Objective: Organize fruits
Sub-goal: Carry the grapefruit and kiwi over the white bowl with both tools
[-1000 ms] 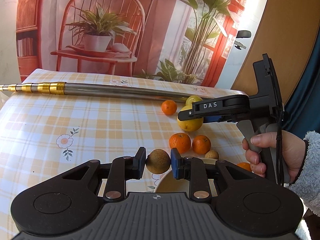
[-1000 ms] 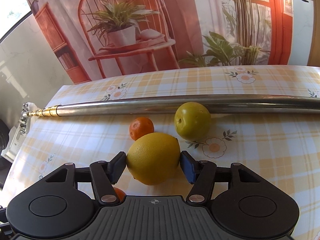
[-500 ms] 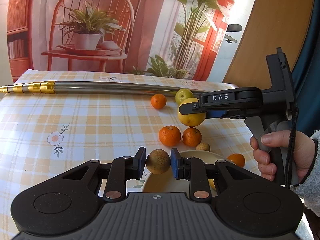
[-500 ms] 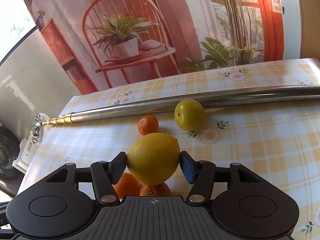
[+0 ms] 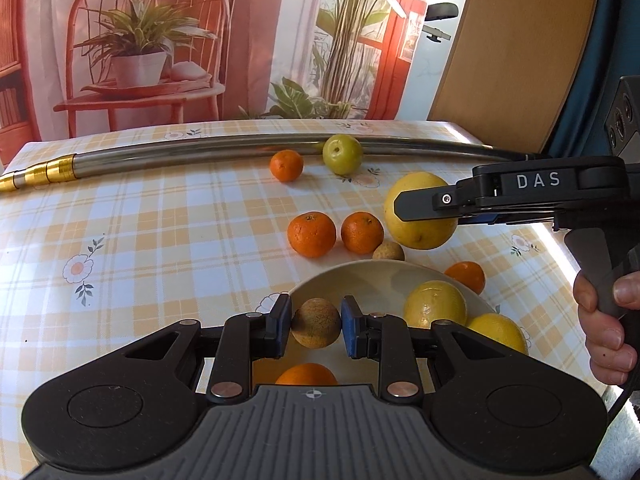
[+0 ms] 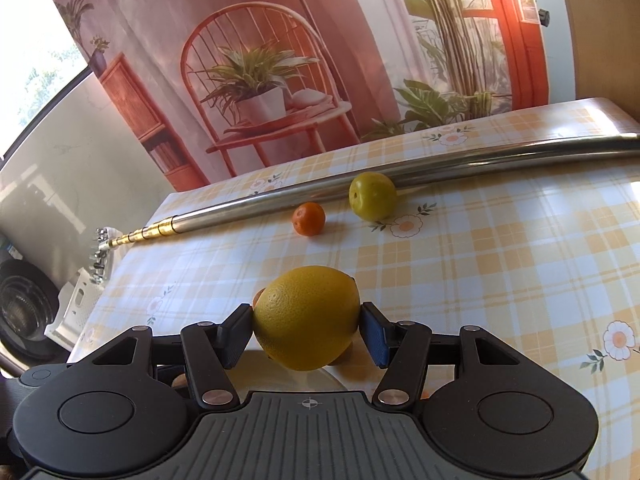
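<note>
One word, "DAS", marks the right tool gripping a lemon.

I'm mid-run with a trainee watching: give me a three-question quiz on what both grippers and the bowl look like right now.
1. True or false: the left gripper holds a small brown fruit over the bowl.
2. What does the right gripper hold? A) green fruit B) large yellow citrus C) small orange
3. Fill in: the green fruit lies against the metal ____.

Key
1. True.
2. B; the yellow citrus sits between its fingers, off the table.
3. Pole.
</note>
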`<action>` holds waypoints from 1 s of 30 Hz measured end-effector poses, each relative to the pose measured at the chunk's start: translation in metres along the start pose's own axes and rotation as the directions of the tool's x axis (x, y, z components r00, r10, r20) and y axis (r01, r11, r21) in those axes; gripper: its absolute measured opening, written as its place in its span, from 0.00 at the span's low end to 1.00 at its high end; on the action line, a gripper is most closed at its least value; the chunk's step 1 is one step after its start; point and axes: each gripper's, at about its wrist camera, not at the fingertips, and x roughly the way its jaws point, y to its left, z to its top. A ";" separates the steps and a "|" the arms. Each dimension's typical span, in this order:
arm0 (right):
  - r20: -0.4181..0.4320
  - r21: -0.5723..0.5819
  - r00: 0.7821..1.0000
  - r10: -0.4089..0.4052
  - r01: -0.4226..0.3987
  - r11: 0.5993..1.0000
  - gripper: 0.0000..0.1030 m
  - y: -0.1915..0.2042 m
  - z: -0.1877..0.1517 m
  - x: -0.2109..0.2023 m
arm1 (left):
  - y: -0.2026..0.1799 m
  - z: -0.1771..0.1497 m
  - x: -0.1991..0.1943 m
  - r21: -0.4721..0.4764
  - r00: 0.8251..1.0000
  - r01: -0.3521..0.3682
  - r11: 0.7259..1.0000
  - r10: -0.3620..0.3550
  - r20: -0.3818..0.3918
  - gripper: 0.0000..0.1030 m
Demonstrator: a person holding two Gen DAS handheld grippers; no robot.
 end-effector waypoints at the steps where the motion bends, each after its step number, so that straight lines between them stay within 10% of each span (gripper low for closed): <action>1: 0.001 0.003 1.000 0.001 -0.001 1.000 0.53 -0.001 -0.001 -0.001 | 0.000 0.000 0.002 0.007 1.000 -0.003 1.000 0.003 -0.006 0.27; 30: -0.103 -0.115 0.994 0.036 -0.048 0.992 0.53 0.041 -0.013 0.017 | 0.010 -0.011 -0.011 -0.083 1.000 -0.007 0.997 0.009 0.017 0.30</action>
